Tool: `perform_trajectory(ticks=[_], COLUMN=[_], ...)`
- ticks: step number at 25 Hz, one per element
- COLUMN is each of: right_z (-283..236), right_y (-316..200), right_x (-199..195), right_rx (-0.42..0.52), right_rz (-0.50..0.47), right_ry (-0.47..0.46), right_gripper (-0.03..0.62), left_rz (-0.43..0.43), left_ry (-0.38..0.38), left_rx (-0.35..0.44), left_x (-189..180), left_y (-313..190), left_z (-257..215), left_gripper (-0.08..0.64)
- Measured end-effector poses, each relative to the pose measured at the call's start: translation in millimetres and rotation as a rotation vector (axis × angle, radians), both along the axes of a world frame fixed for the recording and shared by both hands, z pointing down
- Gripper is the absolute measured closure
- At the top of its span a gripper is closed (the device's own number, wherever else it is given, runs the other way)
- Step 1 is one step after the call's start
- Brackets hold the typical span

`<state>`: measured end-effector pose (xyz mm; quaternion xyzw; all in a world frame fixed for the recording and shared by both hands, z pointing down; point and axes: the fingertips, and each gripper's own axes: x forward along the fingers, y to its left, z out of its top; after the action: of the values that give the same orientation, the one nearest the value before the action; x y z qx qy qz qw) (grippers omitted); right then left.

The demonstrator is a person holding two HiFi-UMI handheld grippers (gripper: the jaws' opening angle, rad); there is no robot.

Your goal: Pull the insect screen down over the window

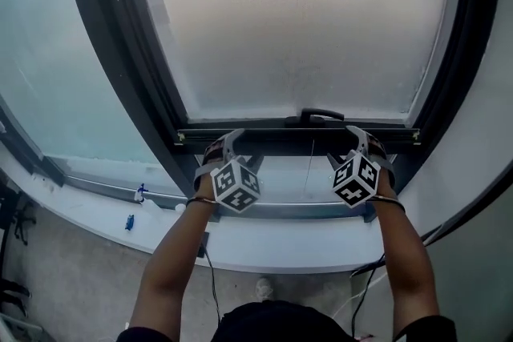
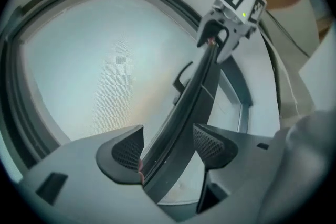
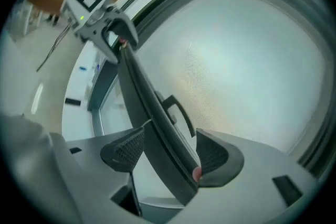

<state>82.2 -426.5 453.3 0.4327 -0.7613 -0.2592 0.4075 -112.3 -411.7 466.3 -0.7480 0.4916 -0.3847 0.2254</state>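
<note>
Lower centre: the left hand-held gripper (image 1: pixel 240 150) and the right hand-held gripper (image 1: pixel 346 146) each clench the dark bottom bar (image 1: pixel 296 137), which runs between their jaws. A black handle (image 1: pixel 321 116) sits at mid-bar. Beyond, the insect screen (image 1: pixel 304 20), pale fine mesh, fills the upper frame inside the dark window frame (image 1: pixel 120 52).
</note>
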Motion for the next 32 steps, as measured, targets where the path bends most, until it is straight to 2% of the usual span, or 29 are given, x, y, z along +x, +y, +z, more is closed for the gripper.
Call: perform_trajectory(ticks=[5, 9, 12, 14, 18, 22, 26, 29, 32], right_z=[-34, -48, -52, -54, -40, -30, -26, -26, -23], right_y=[44, 85, 113, 128, 144, 154, 165, 177, 190], right_x=[-7, -11, -12, -16, -16, -19, -30, -39, -42], right_rx=[0.046, 0.062, 0.071, 0.064, 0.049, 0.063, 0.058, 0.063, 0.081], right_rz=[0.002, -0.007, -0.009, -0.013, 0.007, 0.029, 0.039, 0.049, 0.063], right_ry=[-0.382, -0.641, -0.756, -0.812, -0.856, -0.876, -0.874, -0.874, -0.868], right_gripper=[0.276, 0.276, 0.276, 0.276, 0.278, 0.354, 0.365, 0.414, 0.436], left_rz=[0.04, 0.097, 0.069, 0.04, -0.01, -0.023, -0.003, 0.004, 0.015], left_ry=[0.457, 0.652, 0.796, 0.862, 0.933, 0.911, 0.905, 0.923, 0.924], left_rx=[0.106, 0.132, 0.114, 0.103, 0.091, 0.101, 0.091, 0.089, 0.089], left_x=[28, 45, 43, 38, 28, 24, 24, 20, 18], left_y=[50, 90, 111, 120, 138, 151, 161, 170, 182], left_z=[-45, -63, -63, -59, -50, -40, -33, -34, -33], left_gripper=[0.262, 0.262, 0.262, 0.262, 0.262, 0.273, 0.313, 0.345, 0.372])
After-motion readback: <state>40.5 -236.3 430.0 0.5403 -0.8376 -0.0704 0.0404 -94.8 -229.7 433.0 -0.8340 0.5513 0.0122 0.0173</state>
